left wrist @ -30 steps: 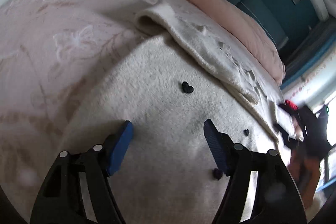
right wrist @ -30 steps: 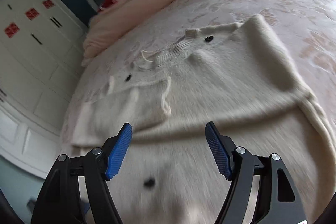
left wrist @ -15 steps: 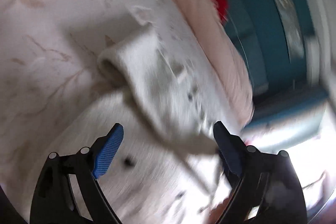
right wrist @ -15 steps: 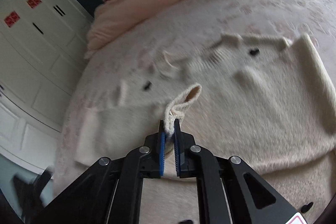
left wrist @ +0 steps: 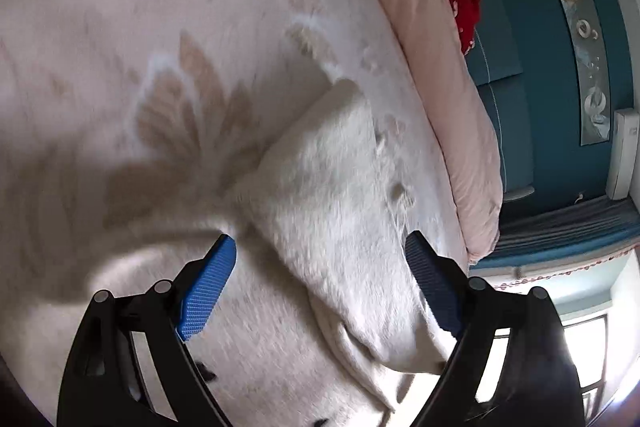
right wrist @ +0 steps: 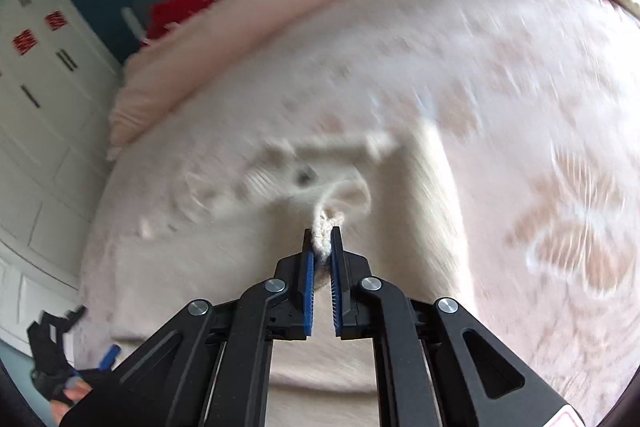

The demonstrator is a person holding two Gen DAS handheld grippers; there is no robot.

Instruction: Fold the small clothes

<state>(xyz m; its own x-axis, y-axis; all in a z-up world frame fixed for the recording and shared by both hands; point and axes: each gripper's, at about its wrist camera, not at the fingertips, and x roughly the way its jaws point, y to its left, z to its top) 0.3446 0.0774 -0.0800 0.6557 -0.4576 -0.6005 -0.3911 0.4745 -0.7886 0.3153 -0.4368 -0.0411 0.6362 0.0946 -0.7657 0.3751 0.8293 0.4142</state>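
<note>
A small fluffy cream sweater (left wrist: 332, 195) with dark buttons lies spread on the bed. My left gripper (left wrist: 320, 267) is open just above it, its blue pads on either side of a folded sleeve. In the right wrist view the sweater (right wrist: 248, 267) is blurred. My right gripper (right wrist: 322, 243) is shut on the ribbed cuff of a sleeve (right wrist: 325, 227) and holds it raised over the sweater's body near the collar. The left gripper (right wrist: 60, 367) shows at the lower left of that view.
The bed has a pale pink floral blanket (left wrist: 160, 47) and a folded pink duvet (left wrist: 432, 67) along the headboard side, with a red item (left wrist: 464, 7) beside it. White wardrobe doors (right wrist: 36, 107) and a teal wall (left wrist: 540, 67) stand beyond.
My right gripper closed on the sleeve cuff and carried it up and across the sweater toward the collar. My left gripper stayed open and swung over toward the other folded sleeve.
</note>
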